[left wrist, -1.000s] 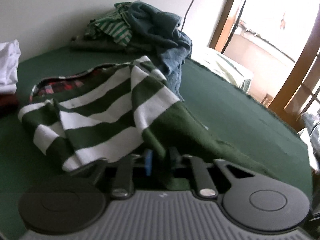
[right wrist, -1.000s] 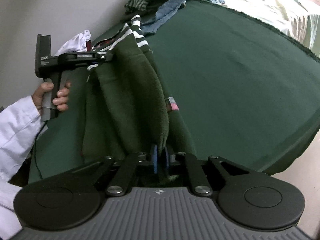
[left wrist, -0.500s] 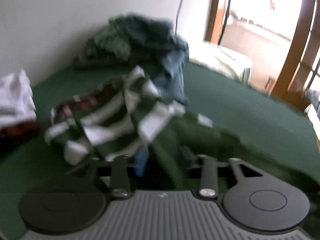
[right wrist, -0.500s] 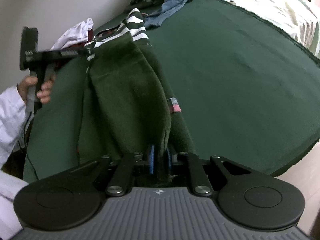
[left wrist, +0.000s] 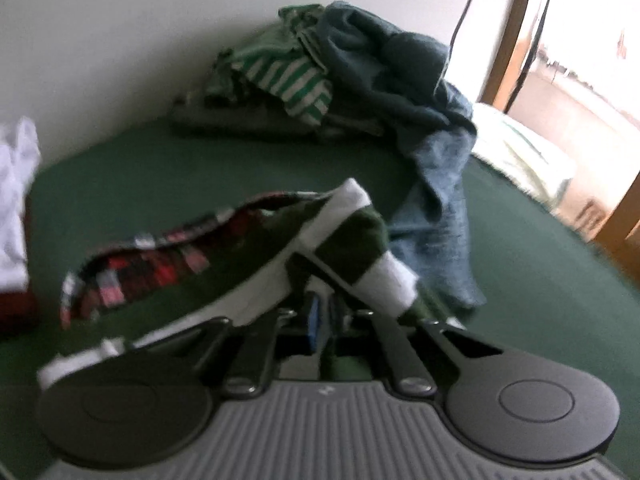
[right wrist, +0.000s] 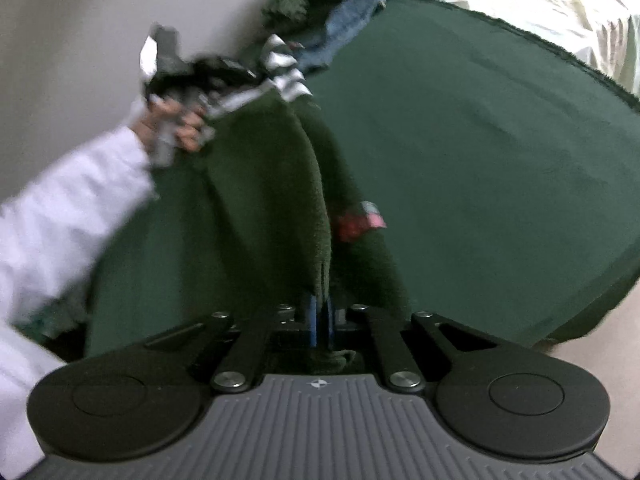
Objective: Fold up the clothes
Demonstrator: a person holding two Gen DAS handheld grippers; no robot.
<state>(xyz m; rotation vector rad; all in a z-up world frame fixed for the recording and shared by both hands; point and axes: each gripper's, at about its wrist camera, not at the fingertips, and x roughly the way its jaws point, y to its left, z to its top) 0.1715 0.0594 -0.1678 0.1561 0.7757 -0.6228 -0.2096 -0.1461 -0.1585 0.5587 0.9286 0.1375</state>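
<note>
A dark green fleece garment with green-and-white striped parts and a red plaid lining (left wrist: 160, 264) hangs between both grippers above the green bed cover (right wrist: 480, 140). My left gripper (left wrist: 322, 316) is shut on its striped end (left wrist: 360, 248). My right gripper (right wrist: 320, 316) is shut on its plain green end (right wrist: 272, 208). In the right wrist view the left gripper (right wrist: 200, 80), blurred, is held up by a hand in a white sleeve at the far end of the garment.
A heap of unfolded clothes (left wrist: 360, 72), striped, teal and blue denim, lies against the wall at the back. White and dark red folded items (left wrist: 16, 208) sit at the far left. A pale sheet (right wrist: 560, 8) borders the cover. A wooden door frame (left wrist: 512, 32) stands at right.
The left gripper has lifted and swung the striped end up and toward the right, blurred with motion. The garment now hangs more bunched between the grippers. The right gripper has held nearly still.
</note>
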